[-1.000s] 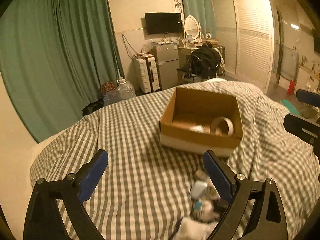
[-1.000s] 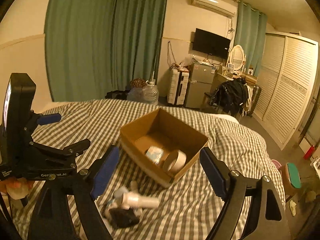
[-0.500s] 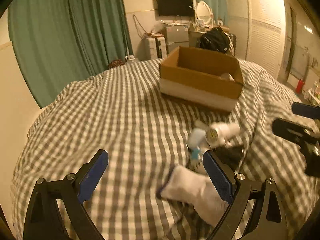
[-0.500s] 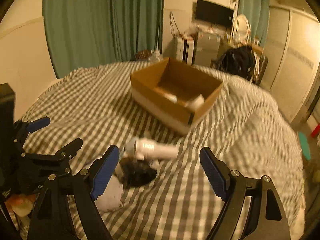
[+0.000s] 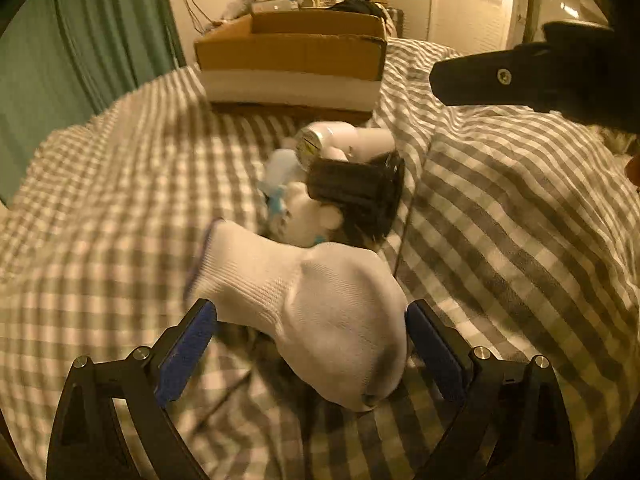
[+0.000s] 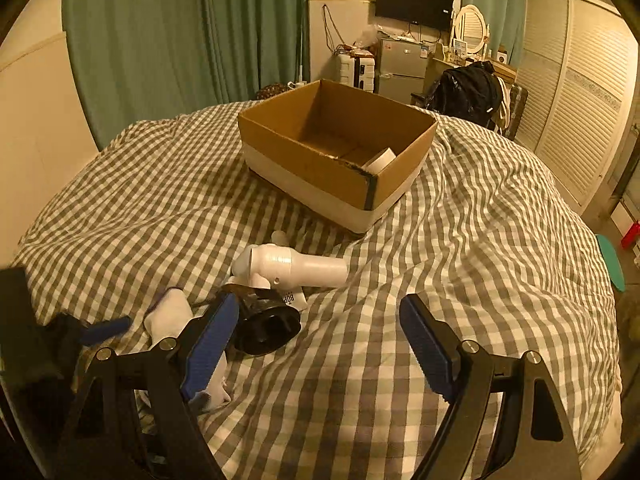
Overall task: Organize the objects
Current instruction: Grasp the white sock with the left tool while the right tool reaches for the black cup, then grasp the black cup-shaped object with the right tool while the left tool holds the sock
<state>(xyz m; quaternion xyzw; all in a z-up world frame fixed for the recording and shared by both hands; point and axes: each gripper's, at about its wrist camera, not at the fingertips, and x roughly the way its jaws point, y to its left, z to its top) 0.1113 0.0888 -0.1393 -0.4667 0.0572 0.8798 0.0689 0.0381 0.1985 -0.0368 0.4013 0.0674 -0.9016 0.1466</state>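
Left claw [image 5: 310, 336] apart around a white sock [image 5: 320, 304] on the bed [image 5: 520, 240], right claw [image 6: 316, 340] apart, empty, cardboard box [image 6: 332, 172] beyond

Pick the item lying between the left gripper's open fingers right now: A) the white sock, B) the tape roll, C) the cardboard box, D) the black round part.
A: in the left wrist view the white sock lies between the left gripper's spread blue fingers, on the checked bedspread.
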